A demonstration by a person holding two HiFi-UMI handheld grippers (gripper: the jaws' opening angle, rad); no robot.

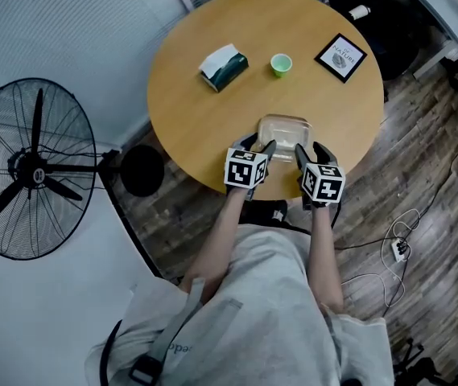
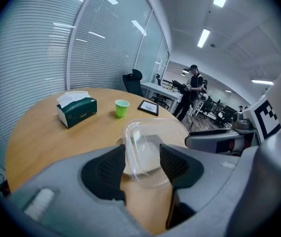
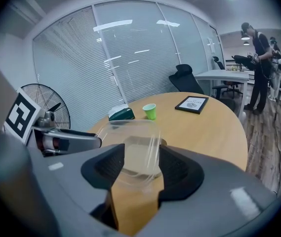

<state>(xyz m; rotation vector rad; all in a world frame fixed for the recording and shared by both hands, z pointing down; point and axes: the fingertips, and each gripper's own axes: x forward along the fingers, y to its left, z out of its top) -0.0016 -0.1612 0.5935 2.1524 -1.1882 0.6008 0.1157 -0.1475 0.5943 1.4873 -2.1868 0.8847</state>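
Grip tip, judging by looks: left gripper (image 1: 259,146) is held with its ribbed black pads apart round the near left corner of the clear plastic container (image 1: 285,129), which is parked at the near edge of the round wooden table (image 1: 204,123). Right gripper (image 1: 309,151) is spread the same way at the right corner. Thin, glossy, rounded walls would likely be buckled by a lopsided squeeze, so both are best closed gently and evenly

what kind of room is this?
Likely an office meeting corner: glass partition walls with white blinds, a black swivel office chair and desks beyond the round wooden table.
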